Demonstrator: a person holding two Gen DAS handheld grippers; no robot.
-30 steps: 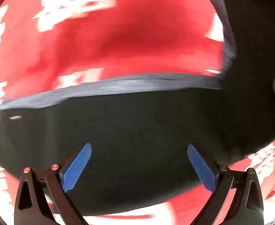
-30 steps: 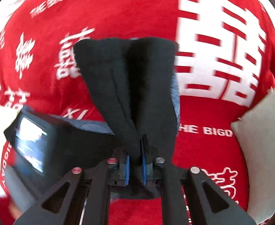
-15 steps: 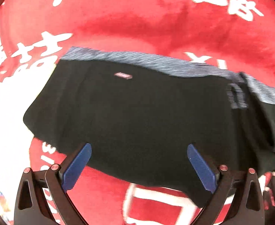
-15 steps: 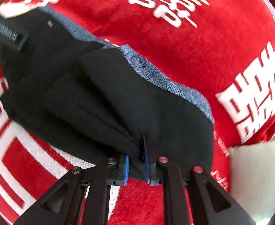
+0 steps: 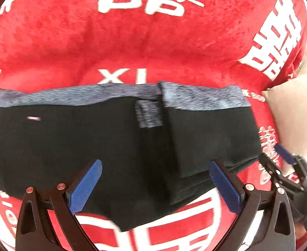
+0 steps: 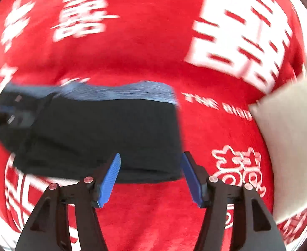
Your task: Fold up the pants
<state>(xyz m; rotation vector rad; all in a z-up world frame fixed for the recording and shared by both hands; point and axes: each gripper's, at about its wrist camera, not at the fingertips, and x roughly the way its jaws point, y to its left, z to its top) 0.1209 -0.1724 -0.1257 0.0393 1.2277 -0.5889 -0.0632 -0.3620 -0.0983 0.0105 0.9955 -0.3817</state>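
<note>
The black pants (image 5: 95,142) lie folded on the red cloth (image 5: 132,41), grey waistband (image 5: 74,97) toward 12 o'clock. The left claw (image 5: 155,185) hangs wide open above them. The right claw (image 6: 151,177), at their 3 o'clock end, is opening; through the blur, its pads seem clear of the fabric.
</note>
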